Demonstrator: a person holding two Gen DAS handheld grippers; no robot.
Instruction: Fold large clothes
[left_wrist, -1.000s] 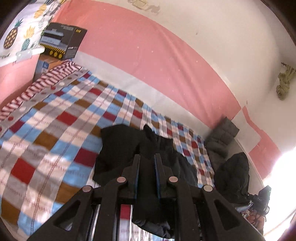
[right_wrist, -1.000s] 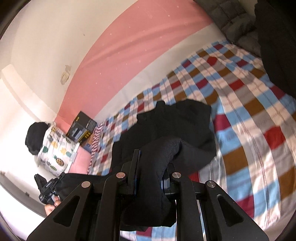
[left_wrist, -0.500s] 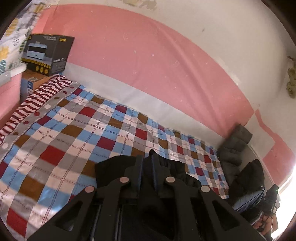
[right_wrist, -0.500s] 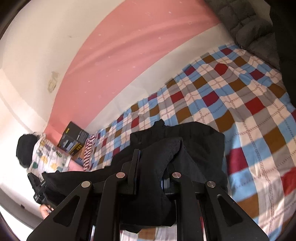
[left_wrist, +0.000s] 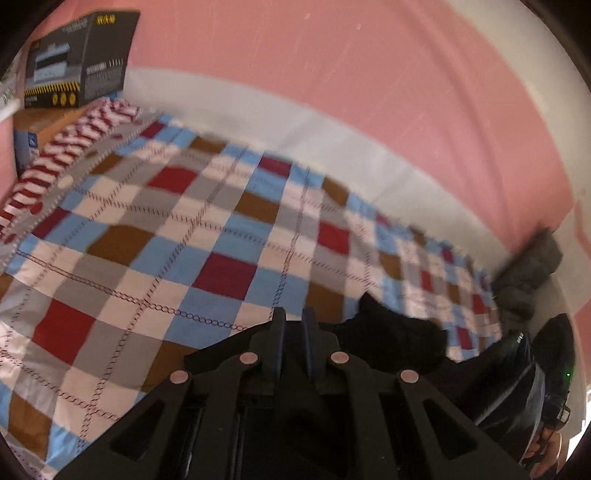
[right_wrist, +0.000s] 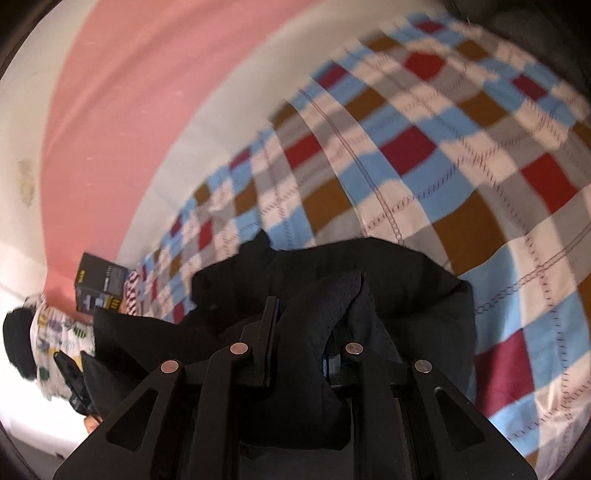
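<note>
The black garment (right_wrist: 369, 273) lies bunched on the checked quilt (right_wrist: 443, 166) and stretches between both grippers. My right gripper (right_wrist: 299, 332) has a thick fold of it between its fingers; the jaws are opening slightly, with cloth still wedged there and draped over the right finger. In the left wrist view, my left gripper (left_wrist: 293, 325) is low over the quilt (left_wrist: 221, 240), its fingers nearly together on the garment (left_wrist: 391, 336), which spreads to the right. The left gripper (right_wrist: 74, 380) also shows at the lower left of the right wrist view.
A black box (left_wrist: 77, 59) and a red-and-white striped cloth (left_wrist: 74, 147) sit at the bed's far left end. A grey padded jacket (left_wrist: 528, 273) lies at the right end against the pink wall. A pineapple-print cloth (right_wrist: 55, 332) hangs at the left.
Both grippers have swept forward and down over the quilt, carrying the black garment with them. The wall and box loom closer, and the garment sits lower in both views.
</note>
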